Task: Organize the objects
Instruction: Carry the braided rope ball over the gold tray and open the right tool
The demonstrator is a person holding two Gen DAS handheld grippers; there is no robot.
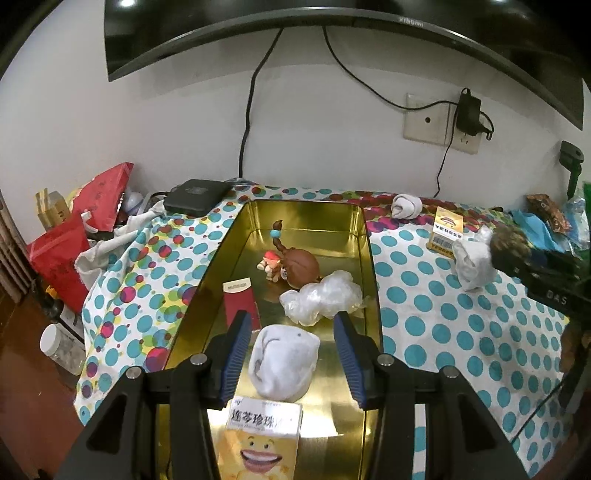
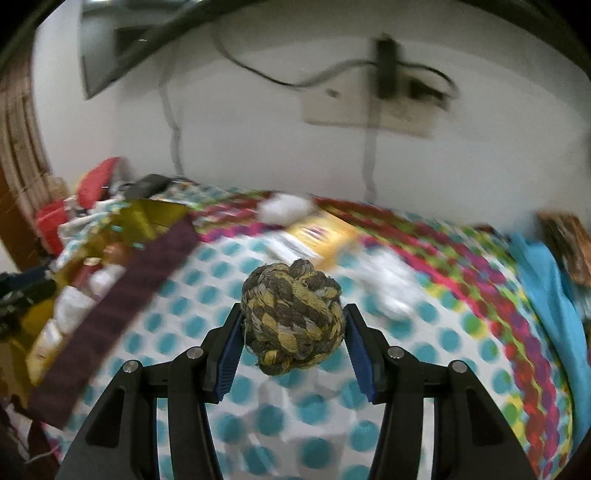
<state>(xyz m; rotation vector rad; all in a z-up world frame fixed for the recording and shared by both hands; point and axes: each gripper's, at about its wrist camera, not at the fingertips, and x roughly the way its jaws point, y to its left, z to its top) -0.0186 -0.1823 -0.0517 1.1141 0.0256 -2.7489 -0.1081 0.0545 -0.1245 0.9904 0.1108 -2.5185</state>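
Observation:
A gold metal tin (image 1: 362, 243) lies open on the dotted cloth. In it lie a white rolled sock (image 1: 282, 363), a crumpled clear plastic bag (image 1: 321, 297), a brown figurine (image 1: 295, 266), a red packet (image 1: 240, 299) and a yellow box with a smiling face (image 1: 258, 439). My left gripper (image 1: 291, 325) is open above the tin, with the white sock between its fingers but apart from them. My right gripper (image 2: 293, 314) is shut on a brown-and-yellow woven rope ball (image 2: 291, 317) and holds it above the cloth. The tin shows blurred at the left of the right wrist view (image 2: 147, 218).
On the cloth to the right lie two more white rolled socks (image 1: 406, 206) (image 1: 472, 262) and a yellow card box (image 1: 445, 232). A black box (image 1: 195, 195) sits behind the tin. Red bags (image 1: 74, 236) and a jar (image 1: 61, 349) crowd the left. A monitor (image 1: 295, 22) hangs above.

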